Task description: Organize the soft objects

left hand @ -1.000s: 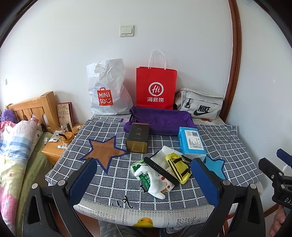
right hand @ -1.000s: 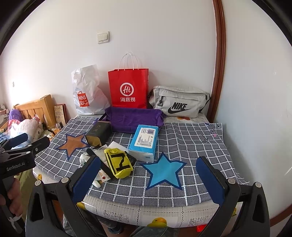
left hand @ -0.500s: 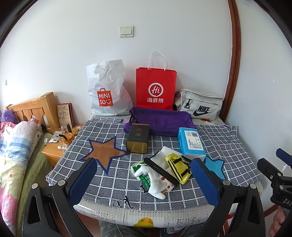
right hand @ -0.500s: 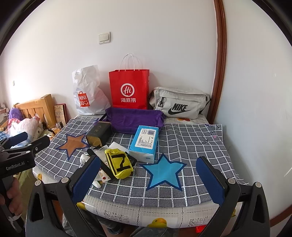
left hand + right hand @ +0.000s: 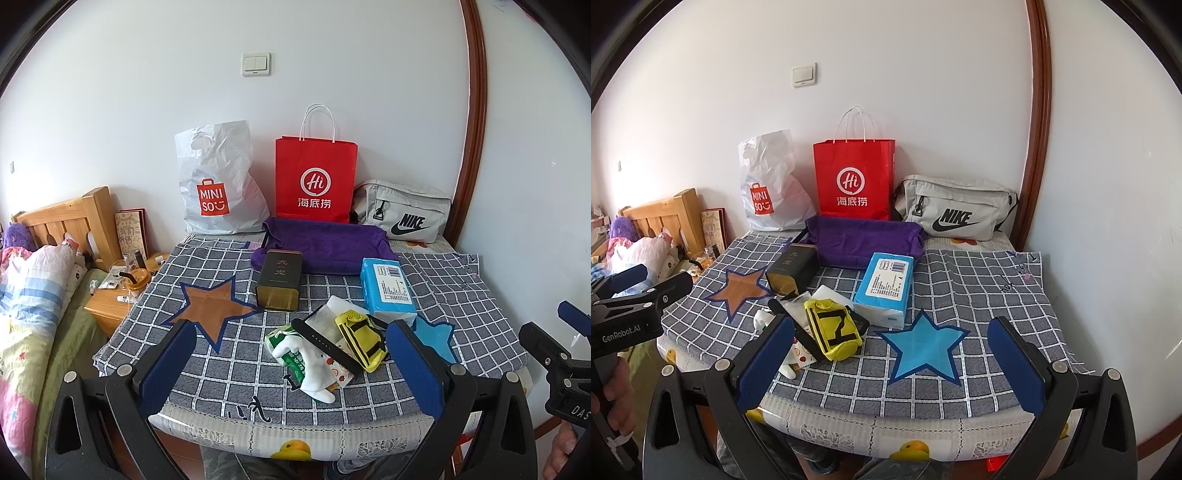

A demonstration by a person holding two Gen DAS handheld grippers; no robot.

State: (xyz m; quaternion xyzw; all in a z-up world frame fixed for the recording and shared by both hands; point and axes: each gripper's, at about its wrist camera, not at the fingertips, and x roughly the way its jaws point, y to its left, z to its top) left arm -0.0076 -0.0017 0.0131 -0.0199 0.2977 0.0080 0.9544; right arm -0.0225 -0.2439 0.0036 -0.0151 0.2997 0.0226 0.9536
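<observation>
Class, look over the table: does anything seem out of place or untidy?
Yes. Near the front edge, a yellow pouch, black strap, white sock and green packet lie heaped and overlapping, unlike the bags lined along the wall.

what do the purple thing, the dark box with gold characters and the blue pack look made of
Purple thing: likely terry or fleece cloth, matte, fuzzy, slumped edges. Dark box: probably metal tin, its gold front reflects light. Blue pack: glossy plastic film, seemingly over soft tissue, with rounded corners.
</observation>
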